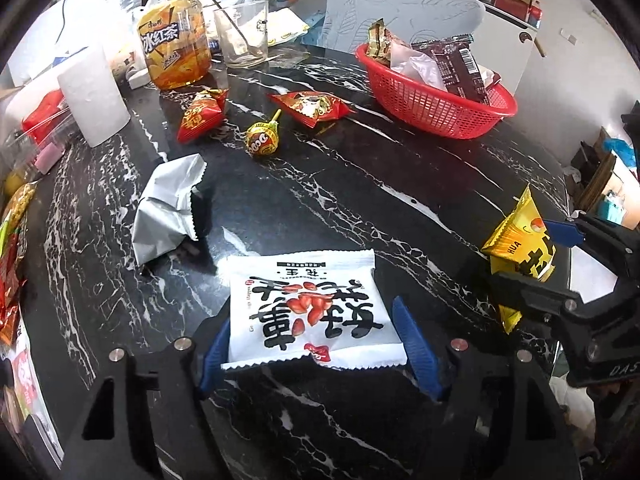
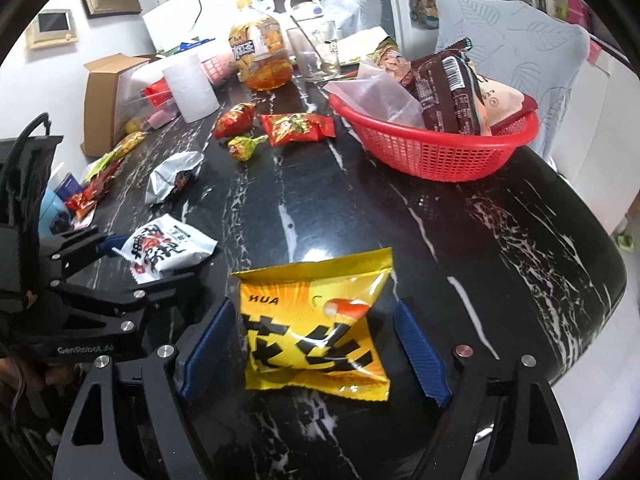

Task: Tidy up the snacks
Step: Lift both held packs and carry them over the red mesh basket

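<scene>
A white peanut packet (image 1: 308,312) lies on the black marble table between the open fingers of my left gripper (image 1: 316,348); it also shows in the right wrist view (image 2: 168,250). A yellow snack packet (image 2: 316,328) lies between the open fingers of my right gripper (image 2: 316,352), untouched by the pads; it also shows in the left wrist view (image 1: 520,240). A red basket (image 1: 440,108) with several packets stands at the far right, also in the right wrist view (image 2: 436,152). Two red packets (image 1: 200,114) (image 1: 312,106), a lollipop (image 1: 264,140) and a silver packet (image 1: 168,208) lie between.
An iced tea bottle (image 1: 176,48), a glass (image 1: 242,36) and a paper roll (image 1: 94,92) stand at the table's far side. More snacks and a box (image 2: 108,96) crowd the left edge. A grey chair (image 1: 400,8) stands behind the basket. The table edge curves on the right (image 2: 592,280).
</scene>
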`<action>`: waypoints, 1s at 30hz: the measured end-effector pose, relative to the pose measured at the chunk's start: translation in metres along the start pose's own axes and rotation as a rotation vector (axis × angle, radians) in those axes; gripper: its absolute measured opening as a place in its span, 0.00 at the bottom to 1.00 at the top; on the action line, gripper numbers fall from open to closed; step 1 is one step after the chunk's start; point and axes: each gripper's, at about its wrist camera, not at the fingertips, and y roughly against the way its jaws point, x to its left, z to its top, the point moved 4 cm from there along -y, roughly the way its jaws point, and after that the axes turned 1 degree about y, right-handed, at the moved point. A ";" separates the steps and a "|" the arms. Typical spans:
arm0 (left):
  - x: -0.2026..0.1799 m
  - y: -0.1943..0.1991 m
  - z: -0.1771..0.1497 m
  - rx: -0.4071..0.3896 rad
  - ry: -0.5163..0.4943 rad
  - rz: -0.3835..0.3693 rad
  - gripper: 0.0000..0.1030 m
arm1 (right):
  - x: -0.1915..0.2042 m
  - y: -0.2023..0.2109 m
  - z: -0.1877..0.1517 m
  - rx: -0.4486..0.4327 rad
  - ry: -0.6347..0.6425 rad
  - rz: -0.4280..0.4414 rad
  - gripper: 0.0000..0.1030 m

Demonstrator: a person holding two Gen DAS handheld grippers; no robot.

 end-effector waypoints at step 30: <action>0.010 0.030 0.012 -0.071 0.080 -0.084 0.66 | 0.015 0.009 0.010 -0.034 -0.004 0.034 0.53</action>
